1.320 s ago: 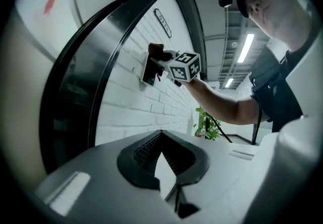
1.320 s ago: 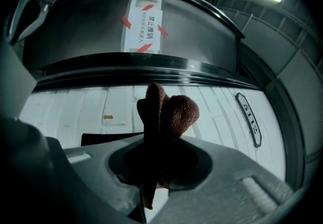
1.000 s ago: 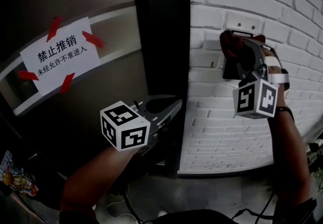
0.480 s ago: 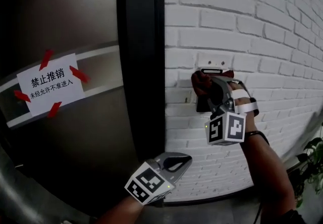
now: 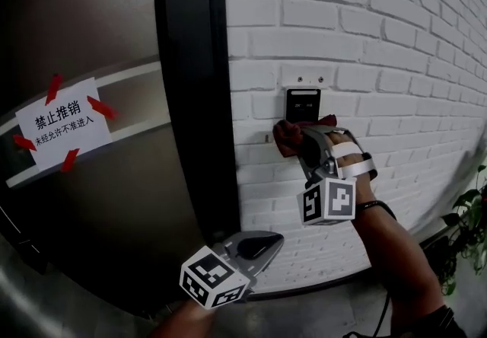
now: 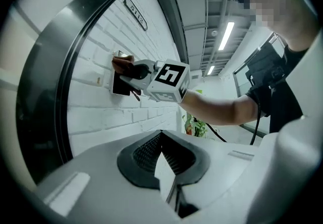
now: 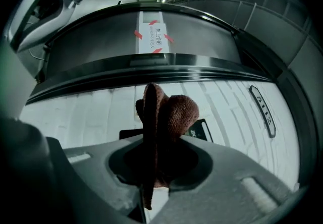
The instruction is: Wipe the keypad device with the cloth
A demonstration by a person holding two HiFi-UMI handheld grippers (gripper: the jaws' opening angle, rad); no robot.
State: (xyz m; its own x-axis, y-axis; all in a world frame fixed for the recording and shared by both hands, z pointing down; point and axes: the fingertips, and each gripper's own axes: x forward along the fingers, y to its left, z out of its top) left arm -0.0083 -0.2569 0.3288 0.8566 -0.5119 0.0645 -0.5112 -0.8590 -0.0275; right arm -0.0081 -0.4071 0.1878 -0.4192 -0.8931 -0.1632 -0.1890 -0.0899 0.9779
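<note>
Cloth [image 7: 164, 112], reddish-brown and bunched into a soft wad, is clamped between the jaws of the right gripper [image 7: 151, 180], with loose folds bulging out past the tips. It looks light and limp, so it should mould to whatever it is pressed on and give little push of its own. The present hold across the bunched middle seems sound, since it leaves a padded face forward for wiping.

The keypad device [image 5: 302, 104] is a small black box fixed on the white brick wall [image 5: 396, 62], to the right of the dark door [image 5: 99, 207]. In the head view the cloth sits just under the device's lower edge; whether it touches the box cannot be told. The device is likely rigid and firmly mounted, so it needs no holding, only modest pressure over its face.

The left gripper [image 6: 169, 177] hangs low and near, well apart from the wall, with its jaws together and nothing between them.

By count there are one cloth, one keypad device, two grippers, one paper notice [image 5: 61, 122] stuck on the door with four red tape strips [image 5: 99, 106], one plaque [image 7: 262, 104] high on the wall, and one plant [image 5: 468, 222] at far right.
</note>
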